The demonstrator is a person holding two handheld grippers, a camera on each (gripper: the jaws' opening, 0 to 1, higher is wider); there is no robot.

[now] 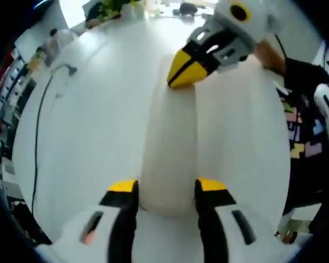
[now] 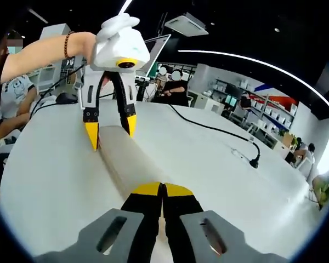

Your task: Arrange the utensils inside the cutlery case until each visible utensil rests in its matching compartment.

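Observation:
A long cream cutlery case lies closed on the white table, and no utensils show. In the left gripper view, my left gripper stands open with a jaw on either side of the case's near end. My right gripper has its yellow tips shut at the case's far end. In the right gripper view, my right gripper is shut on the near end of the case. There the left gripper points down and straddles the other end.
A black cable curves along one side of the table. Another cable ends in a plug. A person's bare arm holds the left gripper. People sit at the far edge, with shelves behind them.

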